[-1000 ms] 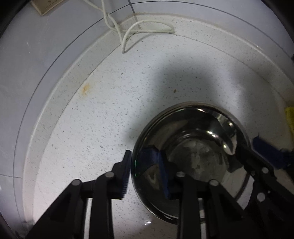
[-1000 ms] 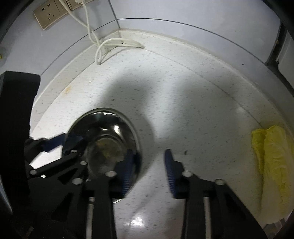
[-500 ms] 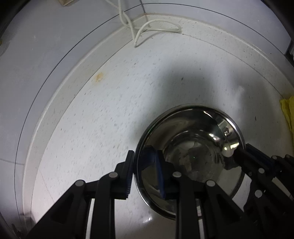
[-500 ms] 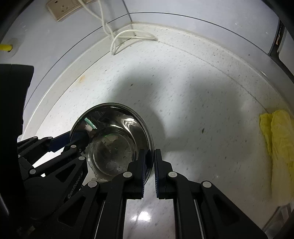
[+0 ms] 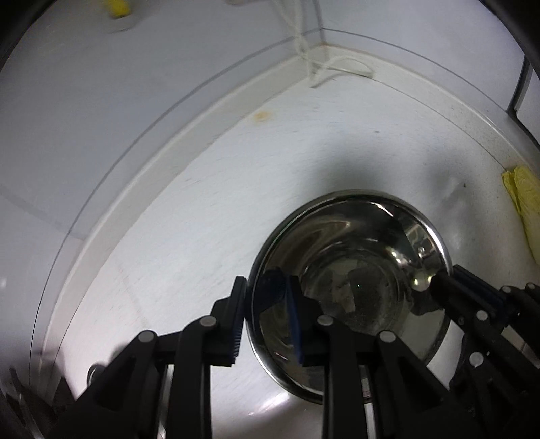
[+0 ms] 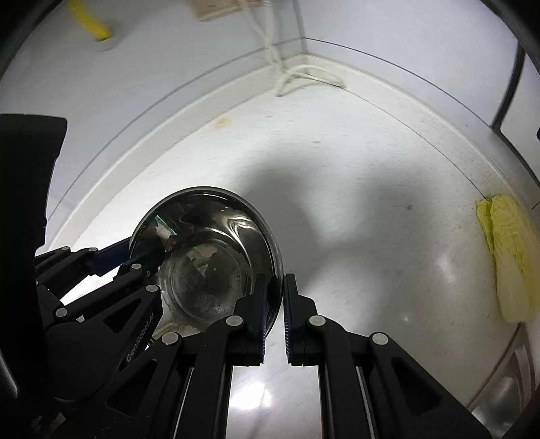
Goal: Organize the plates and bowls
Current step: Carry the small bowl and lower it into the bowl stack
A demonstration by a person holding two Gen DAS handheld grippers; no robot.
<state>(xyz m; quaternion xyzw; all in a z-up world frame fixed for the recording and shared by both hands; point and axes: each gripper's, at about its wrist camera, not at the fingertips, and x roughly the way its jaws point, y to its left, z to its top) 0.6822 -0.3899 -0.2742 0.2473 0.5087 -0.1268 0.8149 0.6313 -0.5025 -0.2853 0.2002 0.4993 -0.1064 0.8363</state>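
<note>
The near rim of the shiny steel bowl (image 5: pixel 351 270) is hidden behind black fingers (image 5: pixel 236 324). The yellow leafy vegetable (image 5: pixel 526 206) is cut off by the right edge. The white wall socket (image 6: pixel 219 8) is blurred and cropped at the top.

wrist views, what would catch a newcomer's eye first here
The shiny steel bowl at the middle of the white counter, pinched at opposite rims by the left hand-held gripper and the right hand-held gripper. Next, the yellow cabbage leaf at the counter's right edge, and the white cord coiled in the far corner.
</note>
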